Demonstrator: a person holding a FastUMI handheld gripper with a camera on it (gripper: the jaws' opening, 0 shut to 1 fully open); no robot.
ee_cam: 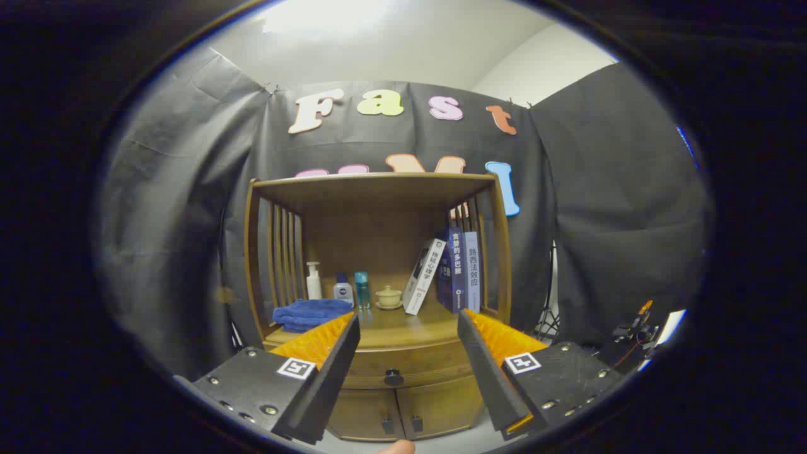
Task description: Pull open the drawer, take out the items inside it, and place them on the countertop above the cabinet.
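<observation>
A wooden cabinet stands ahead against the cloth wall. Its drawer is closed, with a dark round knob at the middle of its curved front. The countertop runs just above the drawer, under an open shelf bay. My gripper is open and holds nothing. It hangs a little way in front of the cabinet. The knob shows in the gap between the two fingers, below the tips. What the drawer holds is hidden.
On the countertop lie a folded blue towel, a white pump bottle, a small white bottle, a teal bottle, a small lidded cup and leaning books. Two lower doors sit under the drawer. A fingertip shows below.
</observation>
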